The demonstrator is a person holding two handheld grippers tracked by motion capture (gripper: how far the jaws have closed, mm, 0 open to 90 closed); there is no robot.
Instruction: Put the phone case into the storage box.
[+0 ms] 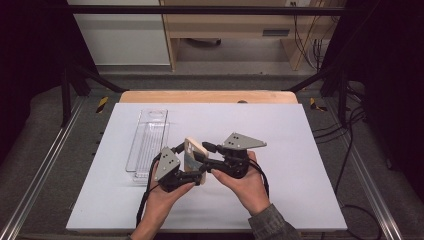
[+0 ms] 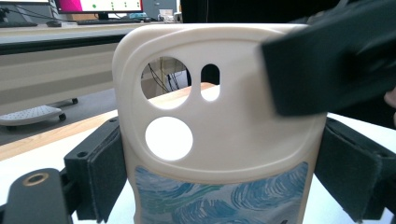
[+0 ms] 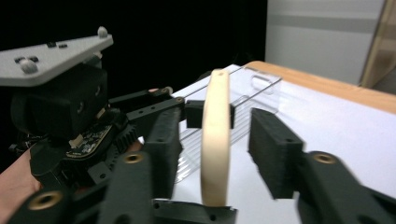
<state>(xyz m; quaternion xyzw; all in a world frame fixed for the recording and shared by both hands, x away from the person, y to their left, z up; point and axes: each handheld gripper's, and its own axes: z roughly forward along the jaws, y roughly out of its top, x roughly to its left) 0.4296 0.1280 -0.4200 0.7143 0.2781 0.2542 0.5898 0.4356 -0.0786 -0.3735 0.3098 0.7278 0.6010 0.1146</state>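
A cream phone case (image 1: 193, 151) with a blue swirl print stands on edge above the white board, a little left of centre. My left gripper (image 1: 191, 167) is shut on it, and in the left gripper view the pads press the two long sides of the case (image 2: 224, 140). My right gripper (image 1: 206, 150) comes in from the right. In the right gripper view the thin edge of the case (image 3: 215, 135) stands between its fingers (image 3: 275, 149), with a gap on each side. One right finger (image 2: 336, 60) crosses the case's top corner, blurred.
A clear plastic tray (image 1: 147, 142) lies lengthwise on the white board (image 1: 300, 190), just left of and behind my hands. A wooden table edge (image 1: 210, 96) runs along the back. Black frame posts stand at both sides.
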